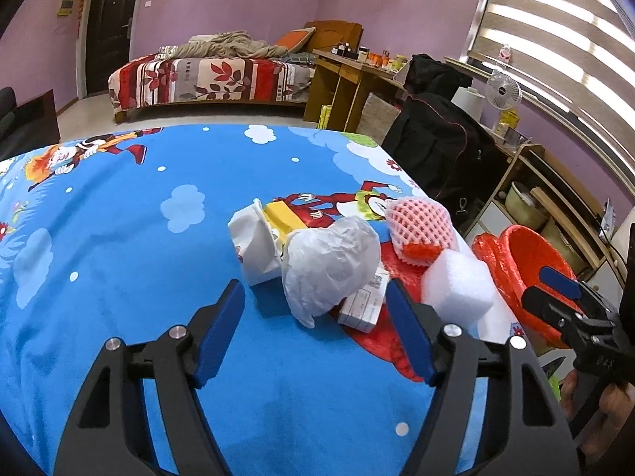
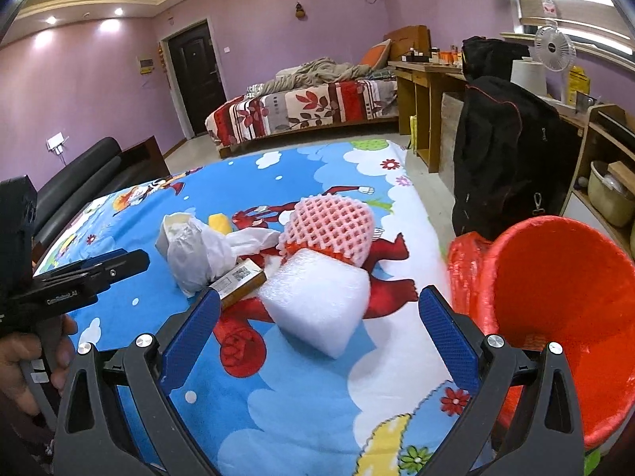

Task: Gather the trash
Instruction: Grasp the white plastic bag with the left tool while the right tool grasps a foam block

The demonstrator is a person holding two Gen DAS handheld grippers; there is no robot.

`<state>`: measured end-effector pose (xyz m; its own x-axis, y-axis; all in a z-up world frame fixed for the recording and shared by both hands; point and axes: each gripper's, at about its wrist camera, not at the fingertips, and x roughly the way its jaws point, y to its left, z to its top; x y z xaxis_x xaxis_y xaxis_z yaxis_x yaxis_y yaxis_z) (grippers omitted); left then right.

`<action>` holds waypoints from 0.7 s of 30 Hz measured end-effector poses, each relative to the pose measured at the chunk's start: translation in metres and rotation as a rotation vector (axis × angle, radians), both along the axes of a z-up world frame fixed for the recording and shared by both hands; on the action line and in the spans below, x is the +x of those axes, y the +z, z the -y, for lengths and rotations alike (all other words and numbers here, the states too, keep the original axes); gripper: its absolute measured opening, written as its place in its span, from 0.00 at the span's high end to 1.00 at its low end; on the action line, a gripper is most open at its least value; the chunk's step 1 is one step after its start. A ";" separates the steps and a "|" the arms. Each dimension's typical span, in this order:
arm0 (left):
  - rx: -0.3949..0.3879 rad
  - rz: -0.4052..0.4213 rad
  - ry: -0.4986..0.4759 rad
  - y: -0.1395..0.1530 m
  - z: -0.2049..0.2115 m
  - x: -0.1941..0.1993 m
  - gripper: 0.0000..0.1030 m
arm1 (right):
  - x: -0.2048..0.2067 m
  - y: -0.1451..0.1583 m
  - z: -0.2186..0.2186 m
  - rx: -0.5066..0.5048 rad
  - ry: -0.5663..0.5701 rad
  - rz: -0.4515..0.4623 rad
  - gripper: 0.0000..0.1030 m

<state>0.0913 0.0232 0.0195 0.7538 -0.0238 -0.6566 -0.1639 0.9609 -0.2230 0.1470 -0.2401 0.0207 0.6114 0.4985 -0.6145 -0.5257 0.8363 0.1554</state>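
Pre-grasp: both grippers, left (image 1: 315, 335) and right (image 2: 319, 341), jaws wide open, empty. Next: right closes on foam block (image 2: 317, 301), drops in red bin (image 2: 555, 297).

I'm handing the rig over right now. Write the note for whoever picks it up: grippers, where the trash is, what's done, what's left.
Left gripper: open, empty, just short of the crumpled white plastic bag.
Right gripper: open, empty, facing the white foam block.
Trash, all clustered on the blue cartoon blanket: bag, foam block, small barcoded carton, pink foam fruit net, white paper bag, yellow piece.
Red bin: at the blanket's right edge, tilted toward the pile; nothing visible inside.
Done: apparently nothing collected.
Left: every piece into the bin.
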 end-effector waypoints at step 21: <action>0.014 -0.129 -0.022 -0.036 0.004 0.054 0.45 | 0.025 -0.030 -0.038 -0.102 -0.027 -0.048 0.08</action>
